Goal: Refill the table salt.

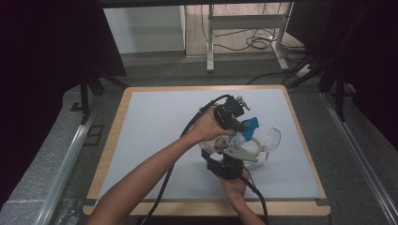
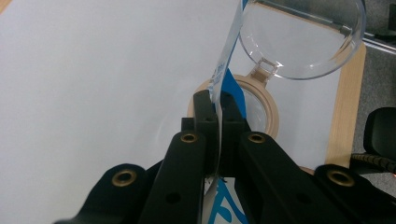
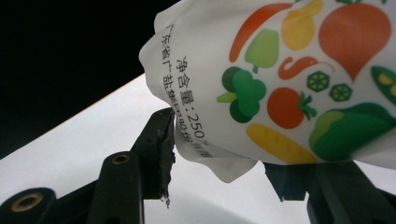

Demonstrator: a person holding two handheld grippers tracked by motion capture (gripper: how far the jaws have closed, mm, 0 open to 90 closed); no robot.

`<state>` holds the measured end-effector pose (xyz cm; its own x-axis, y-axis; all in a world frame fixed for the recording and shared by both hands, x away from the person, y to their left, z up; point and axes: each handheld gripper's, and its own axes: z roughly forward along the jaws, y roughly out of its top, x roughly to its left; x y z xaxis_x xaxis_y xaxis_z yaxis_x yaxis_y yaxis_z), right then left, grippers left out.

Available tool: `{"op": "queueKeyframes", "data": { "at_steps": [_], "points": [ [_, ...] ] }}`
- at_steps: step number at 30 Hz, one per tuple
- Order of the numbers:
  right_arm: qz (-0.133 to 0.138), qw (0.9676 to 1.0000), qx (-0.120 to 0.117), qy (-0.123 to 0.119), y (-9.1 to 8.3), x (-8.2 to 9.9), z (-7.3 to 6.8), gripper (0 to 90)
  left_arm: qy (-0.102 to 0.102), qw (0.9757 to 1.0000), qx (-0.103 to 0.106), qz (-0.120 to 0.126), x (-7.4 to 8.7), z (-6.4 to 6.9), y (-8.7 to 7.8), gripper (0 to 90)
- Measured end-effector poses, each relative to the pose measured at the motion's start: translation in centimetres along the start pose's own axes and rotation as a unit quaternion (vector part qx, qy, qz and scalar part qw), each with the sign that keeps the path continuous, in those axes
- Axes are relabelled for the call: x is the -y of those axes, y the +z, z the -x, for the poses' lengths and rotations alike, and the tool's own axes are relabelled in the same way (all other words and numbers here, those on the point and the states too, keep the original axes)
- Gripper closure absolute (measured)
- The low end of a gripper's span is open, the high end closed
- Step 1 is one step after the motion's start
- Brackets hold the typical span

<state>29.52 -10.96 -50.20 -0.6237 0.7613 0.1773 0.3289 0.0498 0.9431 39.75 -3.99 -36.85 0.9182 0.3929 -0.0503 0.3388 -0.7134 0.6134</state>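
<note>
Left gripper [image 2: 217,112] is clamped on the pouch's blue-printed top edge [image 2: 224,70]. Right gripper [image 3: 219,154] grasps the vegetable-printed pouch [image 3: 289,84] over the table's [image 1: 155,140] right-centre, beside an open-lidded clear jar [image 1: 263,140].

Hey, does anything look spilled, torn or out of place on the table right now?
Nothing looks spilled or torn. The soft bag printed with vegetables is crumpled where the right tool squeezes it, and the left tool pinches its top edge. The container's clear hinged lid hangs open beside it.
</note>
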Motion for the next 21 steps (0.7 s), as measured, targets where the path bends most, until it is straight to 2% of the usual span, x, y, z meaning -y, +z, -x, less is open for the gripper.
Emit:
{"op": "queueKeyframes", "data": {
  "at_steps": [5, 21],
  "points": [
    [0.003, 1.0, 0.001, -0.001, 0.02, -0.06, -0.04, 48.6, -0.001, 1.0, -0.002, 0.0, -0.04, -0.01, -0.05, 90.0],
    [-0.003, 1.0, -0.002, 0.0, 0.12, -0.03, -0.28, 48.9, 0.001, 0.9999, 0.014, -0.001, 0.23, -0.57, -0.2, 90.0]
  ]
}}
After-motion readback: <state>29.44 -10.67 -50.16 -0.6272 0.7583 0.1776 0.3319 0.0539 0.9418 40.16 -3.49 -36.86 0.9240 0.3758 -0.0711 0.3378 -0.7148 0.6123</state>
